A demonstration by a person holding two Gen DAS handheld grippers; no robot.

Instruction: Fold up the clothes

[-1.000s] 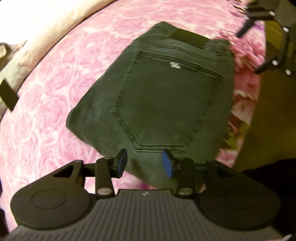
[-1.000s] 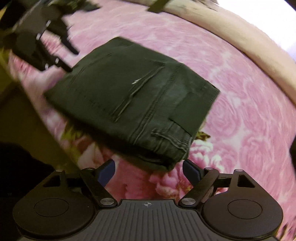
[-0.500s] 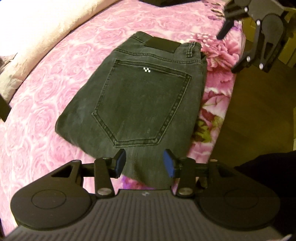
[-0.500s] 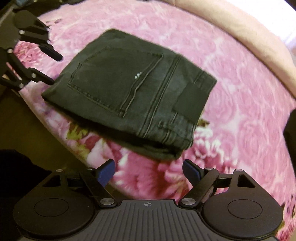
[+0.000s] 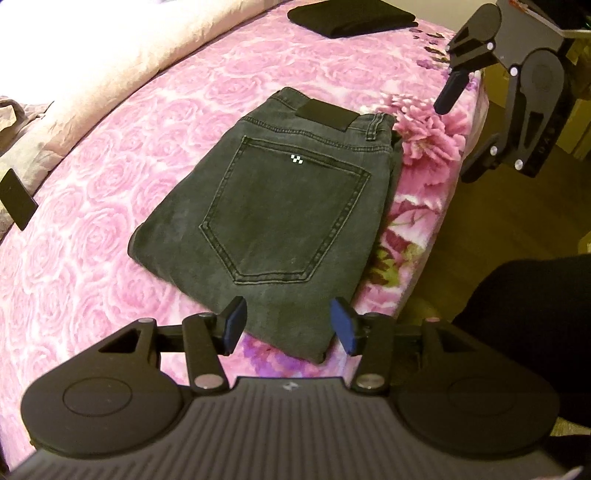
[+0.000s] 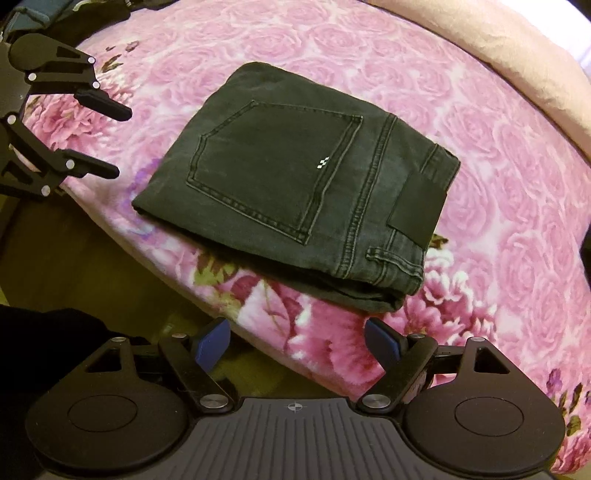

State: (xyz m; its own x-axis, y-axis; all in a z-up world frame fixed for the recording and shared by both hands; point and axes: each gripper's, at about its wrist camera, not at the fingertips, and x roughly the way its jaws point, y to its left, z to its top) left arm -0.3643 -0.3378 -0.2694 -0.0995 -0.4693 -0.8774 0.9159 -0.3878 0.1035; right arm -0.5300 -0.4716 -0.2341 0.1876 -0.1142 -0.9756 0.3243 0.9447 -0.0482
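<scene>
Blanket (image 5: 110,206), plush pink rose print, covers bed; wood floor (image 5: 480,229) beside.
Folded black denim jeans (image 5: 280,218) lie near its edge, stitched pocket up. Left gripper (image 5: 288,325) opening, empty; right gripper (image 6: 295,341) wide, empty.

The folded jeans (image 5: 280,221) lay on the bedspread (image 5: 110,258) near the bed's edge. In the left wrist view, folded clothing (image 5: 351,18) lay beyond them at twelve o'clock, a pillow (image 5: 110,62) at ten.
</scene>
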